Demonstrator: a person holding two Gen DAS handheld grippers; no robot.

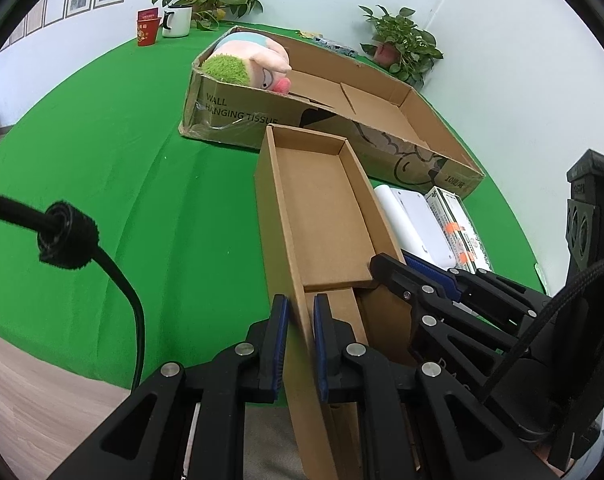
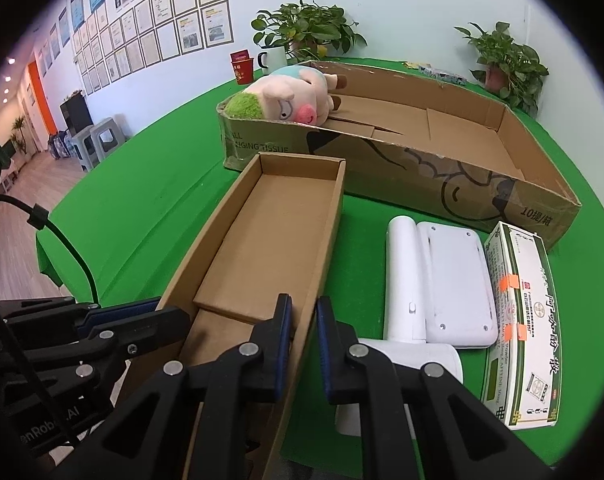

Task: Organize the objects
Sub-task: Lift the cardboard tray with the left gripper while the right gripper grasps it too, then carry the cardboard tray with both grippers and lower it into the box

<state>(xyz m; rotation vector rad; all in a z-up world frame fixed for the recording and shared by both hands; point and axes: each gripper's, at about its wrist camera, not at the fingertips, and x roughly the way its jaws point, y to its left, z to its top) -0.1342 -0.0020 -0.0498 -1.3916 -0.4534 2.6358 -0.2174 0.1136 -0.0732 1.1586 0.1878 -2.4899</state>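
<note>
A small brown cardboard tray (image 1: 322,208) lies lengthwise in front of me, also in the right wrist view (image 2: 269,220). My left gripper (image 1: 300,346) is shut on the tray's left wall. My right gripper (image 2: 304,350) is shut on its right wall, and shows at the right of the left wrist view (image 1: 430,276). Behind stands a large open "Wall Hanging Tissue" carton (image 2: 542,204) with a plush pig (image 2: 285,100) in its left end. A white device (image 2: 442,280) and a green-and-white medicine box (image 2: 518,320) lie right of the tray.
The table has a green cloth (image 1: 101,168). At the back stand a red cup (image 1: 146,32), a white mug (image 1: 177,21) and two potted plants (image 2: 306,28) (image 2: 506,64). A black cable (image 1: 113,272) hangs at the left. The table's left edge drops to a wooden floor (image 2: 25,248).
</note>
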